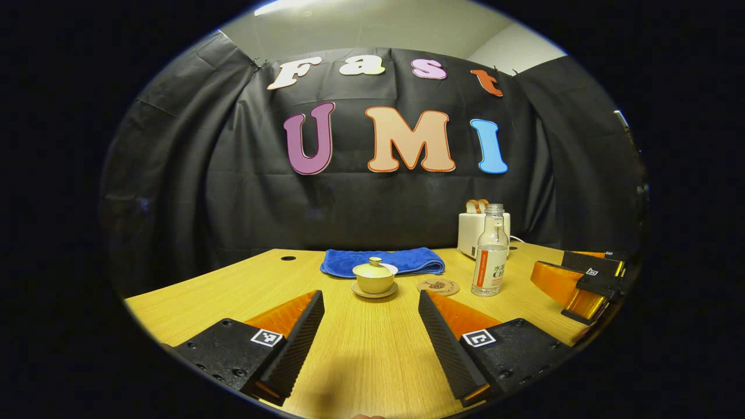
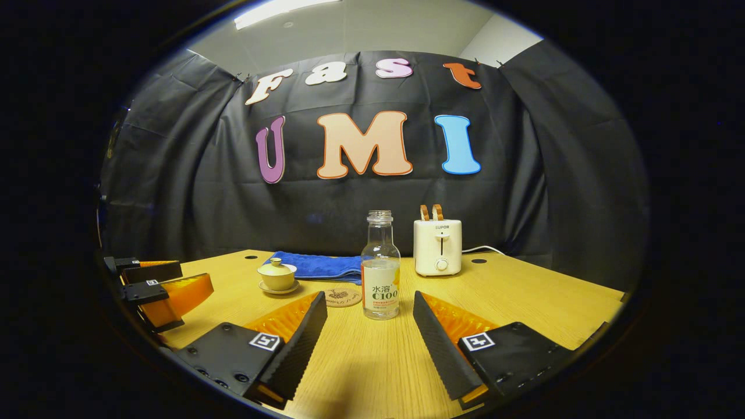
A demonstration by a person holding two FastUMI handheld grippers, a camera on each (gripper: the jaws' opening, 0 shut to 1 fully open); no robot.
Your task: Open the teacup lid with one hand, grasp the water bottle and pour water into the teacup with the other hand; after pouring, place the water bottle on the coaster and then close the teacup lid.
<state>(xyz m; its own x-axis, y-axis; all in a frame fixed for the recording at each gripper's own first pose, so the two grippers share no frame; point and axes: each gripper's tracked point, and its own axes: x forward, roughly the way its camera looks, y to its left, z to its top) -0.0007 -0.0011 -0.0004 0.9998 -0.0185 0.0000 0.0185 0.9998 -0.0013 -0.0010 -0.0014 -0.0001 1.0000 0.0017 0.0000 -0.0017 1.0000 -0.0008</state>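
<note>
Both grippers — left (image 1: 371, 326), right (image 2: 366, 326) — have fingers apart, empty. The lidded teacup (image 1: 375, 278) sits left of the coaster (image 1: 437, 286), bottle (image 1: 490, 251) right — its open neck could spill if knocked.

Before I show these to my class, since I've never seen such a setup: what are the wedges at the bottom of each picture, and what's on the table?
Each picture comes from a camera riding on a hand-held two-finger tool. The wedges are that tool's own fingers. The left tool faces the teacup, whose lid is on. The right tool faces the bottle, which has no cap. Both tools are open and hold nothing. Each view also shows the other tool at its edge. On the table also lie a coaster, a blue towel and a toaster.
</note>
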